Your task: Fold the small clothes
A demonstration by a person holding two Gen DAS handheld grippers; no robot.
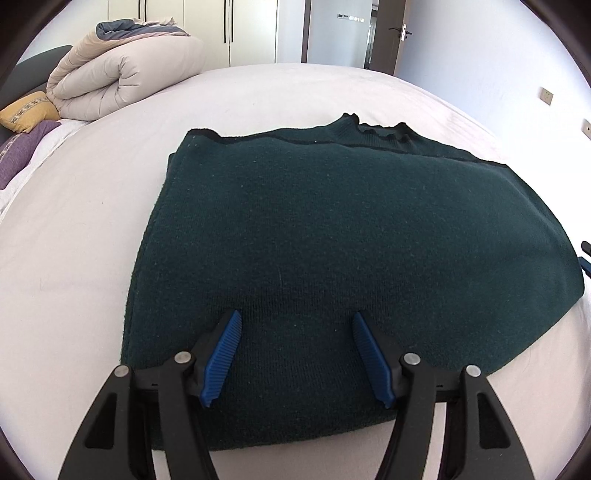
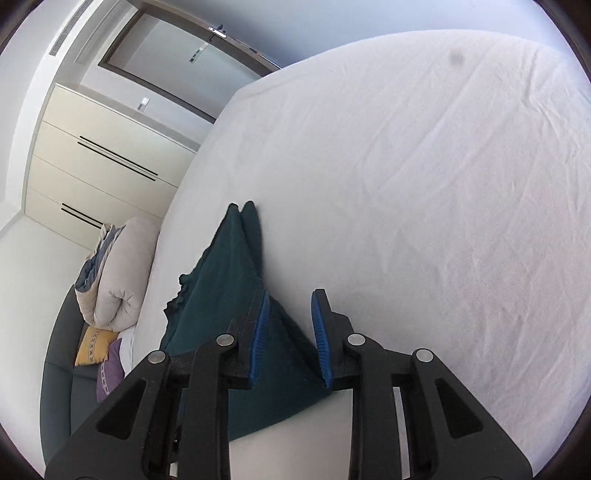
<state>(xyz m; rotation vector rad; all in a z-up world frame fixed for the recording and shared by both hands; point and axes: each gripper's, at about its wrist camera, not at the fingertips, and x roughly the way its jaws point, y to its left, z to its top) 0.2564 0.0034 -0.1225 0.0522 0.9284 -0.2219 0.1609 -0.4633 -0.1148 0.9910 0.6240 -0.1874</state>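
A dark green knit sweater lies folded on the white bed, its collar at the far side. My left gripper is open, its blue pads hovering over the sweater's near edge, holding nothing. In the right wrist view the same sweater shows from its side edge. My right gripper is open beside that edge, its left pad over the cloth and its right pad over the sheet. The right gripper's tip also shows at the right edge of the left wrist view.
A rolled beige duvet sits at the bed's far left, with a yellow pillow and a purple pillow beside it. Wardrobe doors and a room door stand beyond the bed.
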